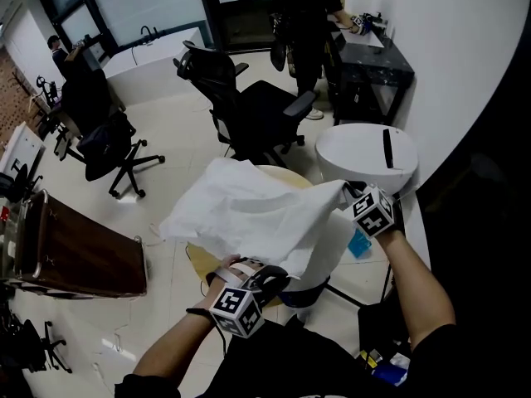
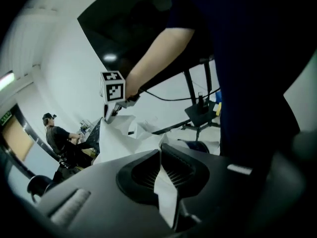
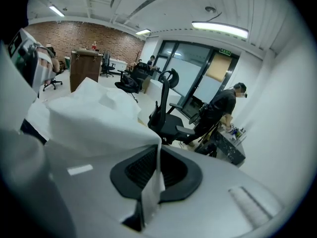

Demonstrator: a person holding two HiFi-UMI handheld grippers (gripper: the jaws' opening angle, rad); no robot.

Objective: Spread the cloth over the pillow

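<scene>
A white cloth [image 1: 249,210] is held up in the air, billowing over a round wooden table [image 1: 202,259]. My left gripper [image 1: 253,274] is shut on the cloth's near edge, and a strip of the cloth [image 2: 166,192] is pinched between its jaws [image 2: 161,155]. My right gripper [image 1: 353,193] is shut on the cloth's right corner, and the cloth [image 3: 89,118] runs off to the left from its jaws [image 3: 158,152]. A white bulk [image 1: 330,251] hangs under the cloth's right side. I cannot tell whether it is the pillow or a fold.
Black office chairs [image 1: 253,106] stand just beyond the table. A white round-topped stand [image 1: 369,152] is at the right by the wall. A brown wooden cabinet [image 1: 79,255] is at the left. A person [image 1: 311,15] stands by a dark desk [image 1: 373,65] at the back.
</scene>
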